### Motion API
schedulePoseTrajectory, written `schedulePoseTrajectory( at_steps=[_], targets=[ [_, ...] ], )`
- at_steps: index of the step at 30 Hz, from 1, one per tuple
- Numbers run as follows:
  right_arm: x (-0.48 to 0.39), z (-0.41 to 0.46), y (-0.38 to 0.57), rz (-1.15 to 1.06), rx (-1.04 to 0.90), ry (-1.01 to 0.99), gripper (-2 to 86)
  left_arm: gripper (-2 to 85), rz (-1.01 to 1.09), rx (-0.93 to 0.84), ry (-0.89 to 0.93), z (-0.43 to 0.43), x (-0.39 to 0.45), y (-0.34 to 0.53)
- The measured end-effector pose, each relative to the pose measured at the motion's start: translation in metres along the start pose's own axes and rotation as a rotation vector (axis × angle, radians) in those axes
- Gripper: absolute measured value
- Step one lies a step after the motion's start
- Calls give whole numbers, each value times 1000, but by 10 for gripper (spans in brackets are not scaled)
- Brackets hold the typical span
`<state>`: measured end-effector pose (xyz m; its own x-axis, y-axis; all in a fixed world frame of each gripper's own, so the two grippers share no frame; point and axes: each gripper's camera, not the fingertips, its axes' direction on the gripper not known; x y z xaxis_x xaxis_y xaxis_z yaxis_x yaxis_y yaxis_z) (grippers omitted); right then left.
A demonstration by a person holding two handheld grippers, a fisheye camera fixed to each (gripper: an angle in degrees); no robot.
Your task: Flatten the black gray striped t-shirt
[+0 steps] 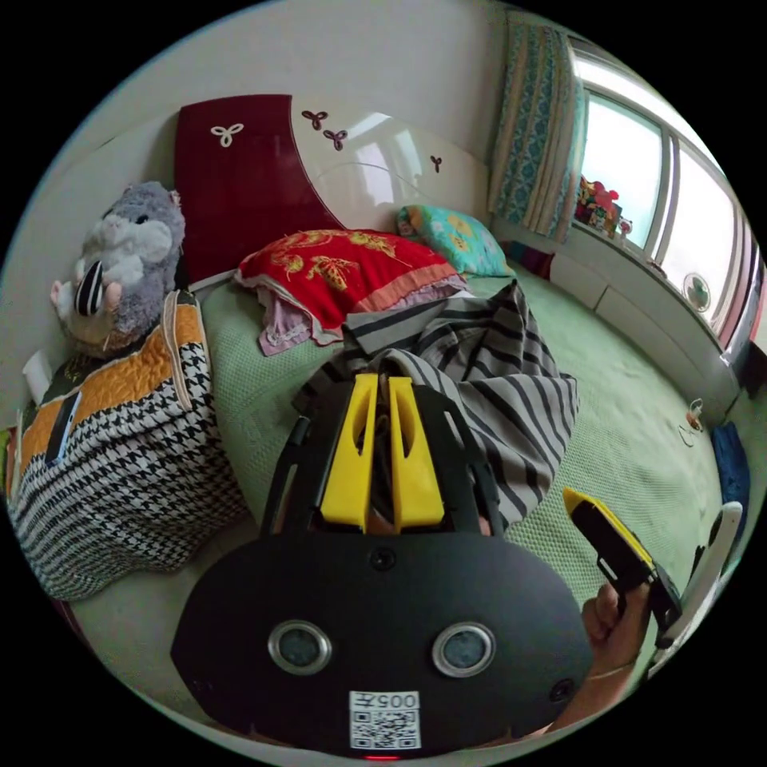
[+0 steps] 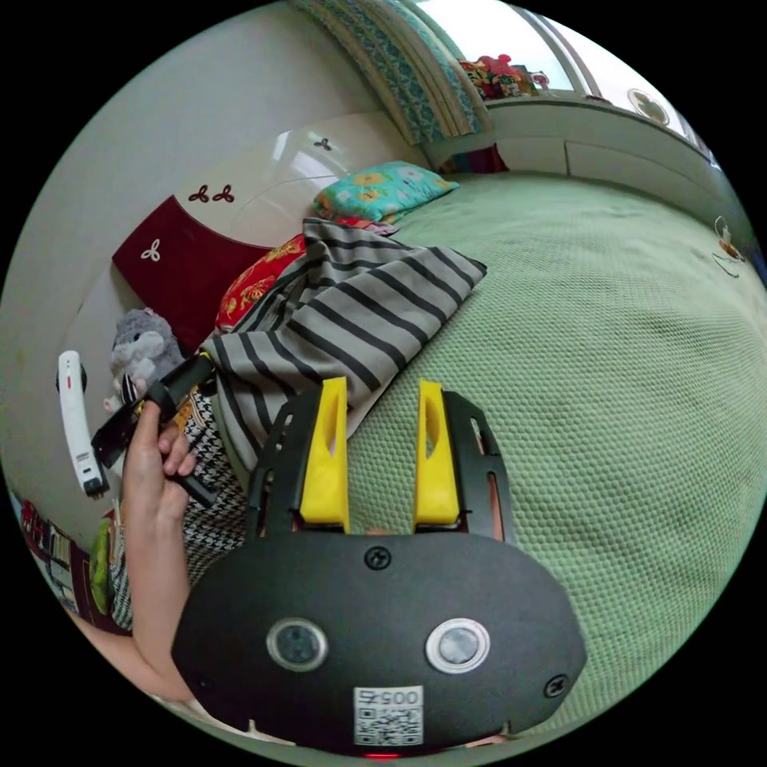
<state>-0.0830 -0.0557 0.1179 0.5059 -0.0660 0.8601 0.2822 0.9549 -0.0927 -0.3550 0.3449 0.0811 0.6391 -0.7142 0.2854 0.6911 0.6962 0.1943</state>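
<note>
The striped t-shirt (image 1: 487, 375) hid where the left tongs (image 1: 382, 391) met its fabric. In the right gripper view, the shirt (image 2: 351, 311) covered most of the red pillow (image 2: 256, 284) and the left tongs' tips.

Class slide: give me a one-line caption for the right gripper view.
Open right gripper hovers over green bedspread beside the lifted striped t-shirt.

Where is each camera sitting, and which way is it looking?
Left gripper view: rides on the left gripper, facing the headboard; its jaws pinch the striped t-shirt; the person's other hand shows at lower right.
Right gripper view: rides on the right gripper, looking across the green bed; its jaws are apart above the cover; a hand shows at left.
Shared: t-shirt, bed, red pillow, stuffed toy.
</note>
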Motion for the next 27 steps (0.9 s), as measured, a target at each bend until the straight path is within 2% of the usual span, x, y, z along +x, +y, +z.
schedulePoseTrajectory(
  at_steps=[6, 9, 13, 16, 20, 23, 27],
  targets=[
    [4, 43, -21, 119, -100, -118, 91, 40, -39, -62, 84, 12, -15, -12],
    [-7, 39, -23, 72, -38, -153, 63, 40, -29, -82, 81, 19, -15, -18],
    [-34, 35, -27, -97, 12, -24, -1, 40, -28, -98, 93, 25, -12, -27],
    [-48, 23, -27, -153, 88, 87, -12, 41, -1, -105, 126, 26, -1, -32],
    [-66, 11, -24, -224, 61, 292, -13, 41, 63, -142, 154, 31, 25, -33],
    [-69, -4, -23, -198, 75, 472, -14, 41, 142, -183, 248, 31, 56, -32],
    [-47, -33, -29, -43, 66, 573, -14, 42, 232, -262, 454, 34, 110, -27]
  ],
)
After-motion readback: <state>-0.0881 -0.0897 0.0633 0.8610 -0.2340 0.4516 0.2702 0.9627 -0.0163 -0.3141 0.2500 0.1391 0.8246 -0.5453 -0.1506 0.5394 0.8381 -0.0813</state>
